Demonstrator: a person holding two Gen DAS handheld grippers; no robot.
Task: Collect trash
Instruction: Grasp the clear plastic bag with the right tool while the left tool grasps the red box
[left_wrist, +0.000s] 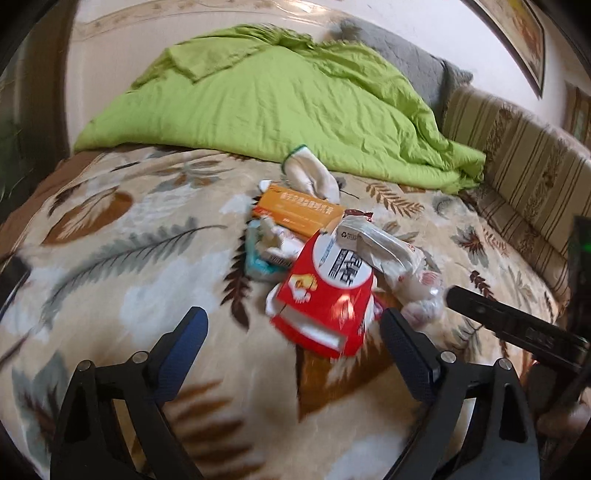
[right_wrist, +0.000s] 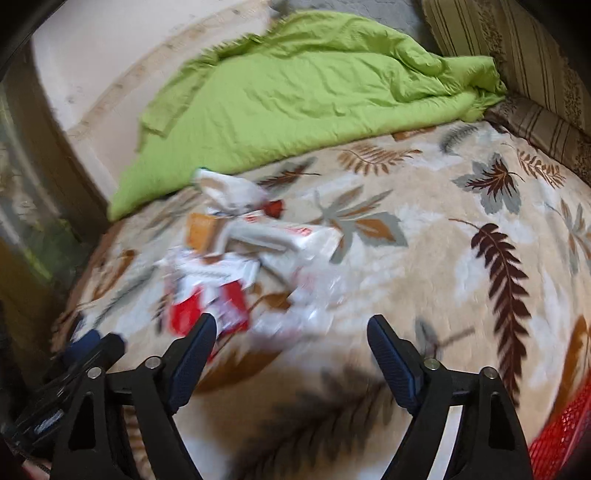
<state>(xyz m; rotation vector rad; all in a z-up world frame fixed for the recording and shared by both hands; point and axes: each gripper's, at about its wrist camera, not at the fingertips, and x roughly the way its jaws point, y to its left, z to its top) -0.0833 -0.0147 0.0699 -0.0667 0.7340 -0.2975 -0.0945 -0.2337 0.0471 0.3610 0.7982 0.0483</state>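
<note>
The trash is found heaped near the middle of the leaf-patterned plush blanket (left_wrist: 129, 258) on the bed: a red and white cardboard box (left_wrist: 325, 291) leans over an orange carton (left_wrist: 299, 212), with crumpled clear plastic wrappers (left_wrist: 417, 291) alongside. The left claw (left_wrist: 293, 325) is spread wide and empty, lined up on the red box, seemingly for a grasp; the right claw (right_wrist: 291, 332) is likewise held wide, empty, near the wrappers. A red mesh basket (right_wrist: 561, 435), presumably the bin, is kept at the right edge.

A leaf-patterned blanket (left_wrist: 155, 236) covers the bed. At twelve o'clock a crumpled green quilt (left_wrist: 280, 107) lies heaped across it, a grey pillow (left_wrist: 399, 48) behind. A striped cushion (left_wrist: 524, 158) runs along at two o'clock, a framed picture (left_wrist: 524, 33) above.
</note>
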